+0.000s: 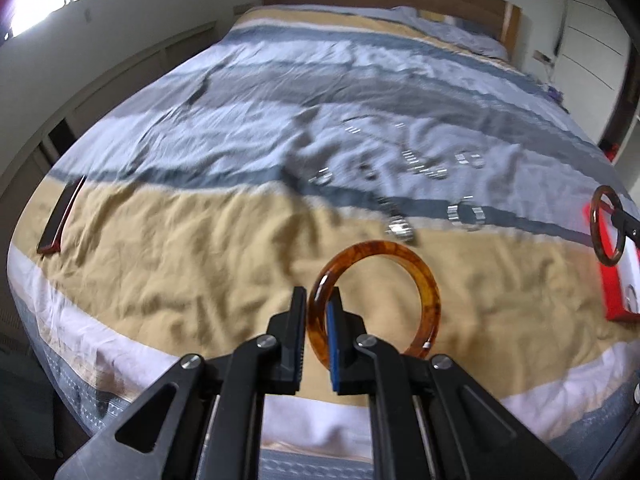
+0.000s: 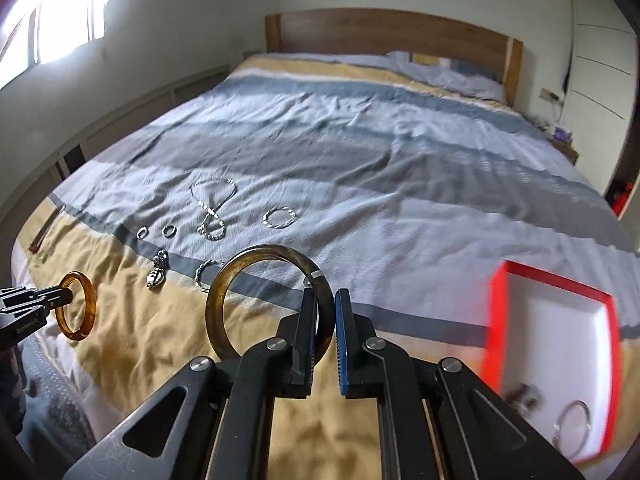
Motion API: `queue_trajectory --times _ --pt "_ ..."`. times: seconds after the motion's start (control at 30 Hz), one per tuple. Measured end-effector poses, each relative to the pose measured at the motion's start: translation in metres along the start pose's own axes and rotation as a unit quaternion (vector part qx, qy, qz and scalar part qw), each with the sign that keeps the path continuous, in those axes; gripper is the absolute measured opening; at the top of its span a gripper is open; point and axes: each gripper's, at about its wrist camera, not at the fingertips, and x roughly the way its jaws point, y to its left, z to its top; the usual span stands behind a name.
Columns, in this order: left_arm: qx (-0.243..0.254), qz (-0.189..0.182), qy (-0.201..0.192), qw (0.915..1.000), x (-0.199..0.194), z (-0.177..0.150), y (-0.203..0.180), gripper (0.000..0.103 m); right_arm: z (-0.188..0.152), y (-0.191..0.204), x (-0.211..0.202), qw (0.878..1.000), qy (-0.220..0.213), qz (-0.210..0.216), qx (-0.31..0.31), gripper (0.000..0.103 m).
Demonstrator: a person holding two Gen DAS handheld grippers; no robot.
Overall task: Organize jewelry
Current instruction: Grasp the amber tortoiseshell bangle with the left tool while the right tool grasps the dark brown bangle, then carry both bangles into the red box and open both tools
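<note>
My left gripper (image 1: 318, 300) is shut on an amber bangle (image 1: 428, 280) and holds it above the tan stripe of the bedspread. It also shows at the far left in the right wrist view (image 2: 70, 297) with the amber bangle (image 2: 90, 312). My right gripper (image 2: 326, 300) is shut on a dark brown bangle (image 2: 214, 312), held above the bed. It shows at the right edge in the left wrist view (image 1: 624, 224) with the dark brown bangle (image 1: 596, 236). A red box with a white inside (image 2: 496, 320) lies to the right and holds a silver bangle (image 2: 574, 424).
Several silver rings, bracelets and a chain necklace (image 2: 212, 200) lie scattered on the grey-blue stripes of the bed (image 2: 400, 160). A dark red flat lid (image 1: 60, 216) lies near the bed's left edge. The wooden headboard (image 2: 392, 32) stands at the far end.
</note>
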Motion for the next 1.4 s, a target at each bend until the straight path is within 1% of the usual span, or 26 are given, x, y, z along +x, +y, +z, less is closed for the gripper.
queue_trajectory --times 0.13,0.3,0.4,0.43,0.53,0.63,0.7,0.77,0.9,0.93,1.07,1.17,1.27,1.4 --pt "0.027 -0.027 -0.011 0.9992 -0.016 0.005 -0.04 0.009 -0.014 -0.033 -0.029 0.999 -0.009 -0.021 0.026 0.009" --pt "0.071 -0.081 -0.013 0.9941 -0.024 0.015 -0.116 0.009 -0.035 -0.093 -0.054 0.996 -0.009 -0.06 0.063 0.009" --pt "0.102 -0.118 -0.008 0.9877 -0.022 0.022 -0.172 0.009 -0.048 -0.14 -0.06 0.993 -0.001 -0.087 0.084 0.009" --pt "0.116 -0.133 -0.008 0.9842 -0.02 0.025 -0.197 0.009 -0.05 -0.151 -0.061 0.992 0.001 -0.093 0.088 0.009" --pt "0.137 -0.169 0.001 0.976 -0.014 0.032 -0.251 0.009 -0.06 -0.188 -0.057 0.988 0.013 -0.113 0.101 0.009" --pt "0.172 -0.19 0.005 0.9665 -0.005 0.037 -0.316 0.009 -0.069 -0.222 -0.048 0.986 0.024 -0.126 0.11 0.009" --pt "0.191 -0.194 0.009 0.9623 0.003 0.038 -0.35 0.009 -0.071 -0.24 -0.039 0.984 0.031 -0.131 0.113 0.009" --pt "0.211 -0.191 0.013 0.9585 0.014 0.038 -0.379 0.009 -0.071 -0.25 -0.031 0.984 0.036 -0.134 0.11 0.009" --pt "0.243 -0.175 0.02 0.954 0.035 0.037 -0.419 0.009 -0.07 -0.267 -0.011 0.985 0.047 -0.132 0.101 0.009" --pt "0.252 -0.165 0.022 0.9534 0.043 0.037 -0.428 0.009 -0.069 -0.269 -0.006 0.985 0.05 -0.133 0.096 0.009" --pt "0.267 -0.139 0.026 0.9533 0.065 0.035 -0.443 0.009 -0.07 -0.273 0.007 0.986 0.062 -0.129 0.082 0.009" --pt "0.282 -0.134 0.025 0.9498 0.07 0.033 -0.45 0.009 -0.074 -0.273 0.016 0.986 0.073 -0.133 0.068 0.009" --pt "0.284 -0.127 0.031 0.9499 0.077 0.028 -0.452 0.009 -0.08 -0.276 0.021 0.984 0.081 -0.14 0.069 0.009" --pt "0.295 -0.106 0.022 0.9493 0.078 0.023 -0.457 0.011 -0.081 -0.273 0.019 0.984 0.078 -0.146 0.061 0.008"
